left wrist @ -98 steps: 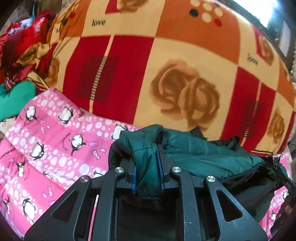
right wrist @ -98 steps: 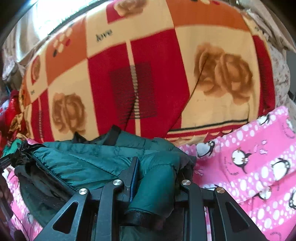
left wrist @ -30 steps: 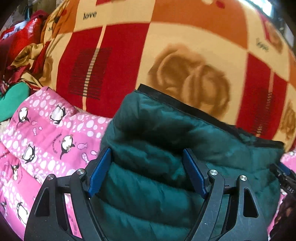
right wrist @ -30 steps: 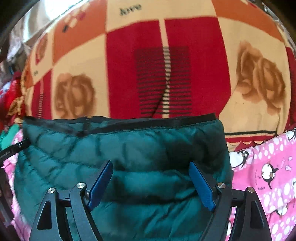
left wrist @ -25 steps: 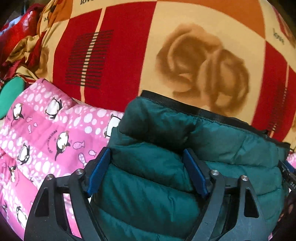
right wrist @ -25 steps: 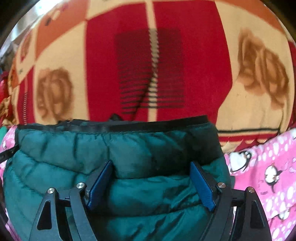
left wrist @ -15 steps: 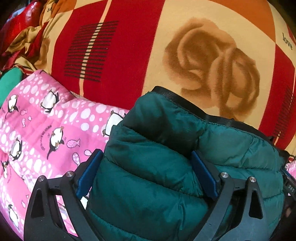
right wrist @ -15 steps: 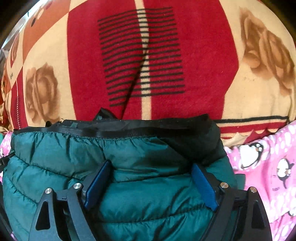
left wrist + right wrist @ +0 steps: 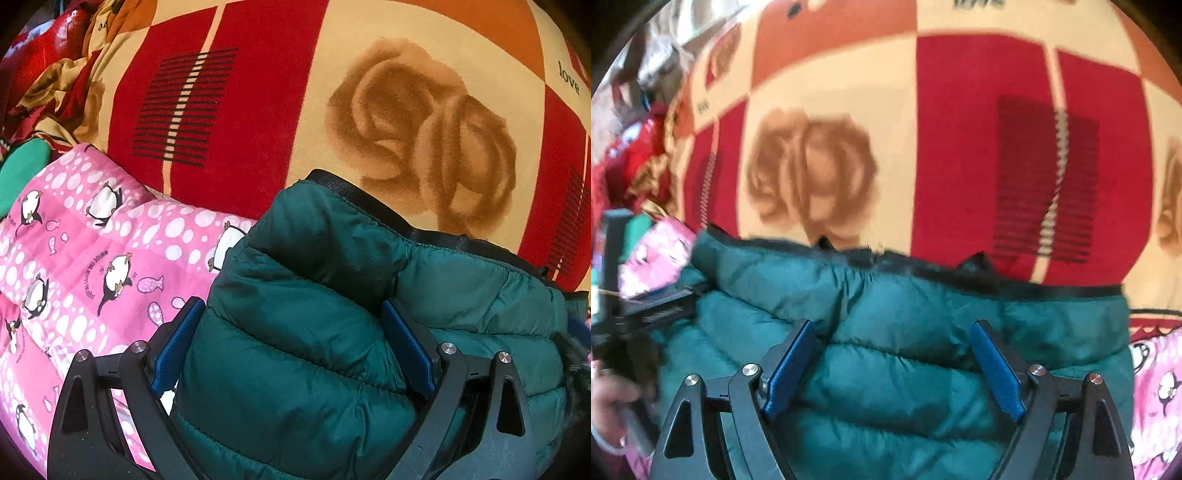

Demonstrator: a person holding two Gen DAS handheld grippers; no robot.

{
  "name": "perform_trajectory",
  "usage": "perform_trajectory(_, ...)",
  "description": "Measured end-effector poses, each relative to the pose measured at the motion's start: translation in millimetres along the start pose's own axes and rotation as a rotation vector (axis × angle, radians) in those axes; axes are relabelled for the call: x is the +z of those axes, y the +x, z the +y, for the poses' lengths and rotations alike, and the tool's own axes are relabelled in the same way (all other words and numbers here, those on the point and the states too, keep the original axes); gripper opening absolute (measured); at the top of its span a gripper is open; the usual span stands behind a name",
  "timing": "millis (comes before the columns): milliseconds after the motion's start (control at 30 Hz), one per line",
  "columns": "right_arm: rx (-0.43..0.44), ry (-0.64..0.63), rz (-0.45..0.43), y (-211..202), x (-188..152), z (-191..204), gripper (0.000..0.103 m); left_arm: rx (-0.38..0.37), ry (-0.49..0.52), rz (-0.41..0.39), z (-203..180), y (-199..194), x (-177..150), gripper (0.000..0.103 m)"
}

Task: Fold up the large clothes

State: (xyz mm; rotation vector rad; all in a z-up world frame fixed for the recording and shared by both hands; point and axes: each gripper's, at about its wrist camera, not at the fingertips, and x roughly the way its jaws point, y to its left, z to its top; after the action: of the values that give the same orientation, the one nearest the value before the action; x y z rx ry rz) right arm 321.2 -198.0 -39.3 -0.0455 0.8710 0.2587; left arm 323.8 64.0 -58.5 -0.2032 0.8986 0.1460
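A dark green puffer jacket (image 9: 314,332) with a black hem lies folded on the bed, its hem against the blanket. My left gripper (image 9: 293,343) stands wide open over its left end; the puffy fabric bulges up between the blue pads (image 9: 181,339) without being pinched. In the right wrist view the jacket (image 9: 923,314) fills the lower half. My right gripper (image 9: 894,358) hangs open just above it, both pad faces bare. The black frame of my left gripper (image 9: 646,310) shows at that view's left edge, with a hand (image 9: 609,406) below it.
A red, cream and orange blanket with rose prints (image 9: 406,110) covers the bed behind the jacket. A pink penguin quilt (image 9: 92,258) lies under and left of it, also at the right (image 9: 1156,387). Red clothes (image 9: 37,55) and a green item (image 9: 22,170) are piled far left.
Both grippers, earlier shut on bunched jacket fabric, have let go and the jacket lies folded. The left jaws widened further. The right gripper slid left along the jacket.
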Motion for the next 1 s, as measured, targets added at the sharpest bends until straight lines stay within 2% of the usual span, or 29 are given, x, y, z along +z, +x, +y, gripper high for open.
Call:
perform_trajectory(100, 0.008, 0.065, 0.014, 19, -3, -11, 0.086, 0.002, 0.000, -0.008, 0, 0, 0, 0.095)
perform_trajectory(200, 0.004, 0.064, 0.022, 23, -3, -11, 0.086, 0.009, 0.004, -0.018, -2, 1, -2, 0.095)
perform_trajectory(300, 0.020, 0.050, 0.007, 9, -2, -11, 0.085, 0.010, 0.013, -0.028, -2, 1, -4, 0.095)
perform_trajectory(400, 0.028, 0.058, -0.047, -16, -6, -22, 0.085, 0.005, 0.016, -0.032, -2, -1, -4, 0.095)
perform_trajectory(467, 0.003, 0.067, -0.088, -38, -9, -36, 0.085, 0.005, 0.016, -0.034, -2, -1, -4, 0.095)
perform_trajectory(567, -0.093, 0.073, -0.116, -51, -14, -58, 0.085, 0.008, 0.018, -0.041, -2, -2, -4, 0.095)
perform_trajectory(633, -0.146, 0.105, -0.099, -51, -21, -75, 0.085, 0.011, 0.020, -0.045, -3, -2, -5, 0.095)
perform_trajectory(667, -0.168, 0.148, -0.064, -44, -26, -88, 0.085, 0.015, 0.022, -0.049, -4, -2, -5, 0.095)
perform_trajectory(733, -0.137, 0.217, 0.002, -23, -36, -104, 0.086, 0.020, 0.028, -0.053, -5, -3, -6, 0.096)
perform_trajectory(800, -0.121, 0.239, -0.003, -18, -39, -112, 0.086, 0.029, 0.038, -0.058, -9, -5, -6, 0.096)
perform_trajectory(900, -0.149, 0.207, 0.006, -21, -34, -105, 0.086, 0.043, 0.049, -0.062, -12, -10, -8, 0.096)
perform_trajectory(1000, -0.136, 0.200, -0.039, -39, -33, -95, 0.086, 0.033, 0.048, -0.060, -9, -21, -9, 0.096)
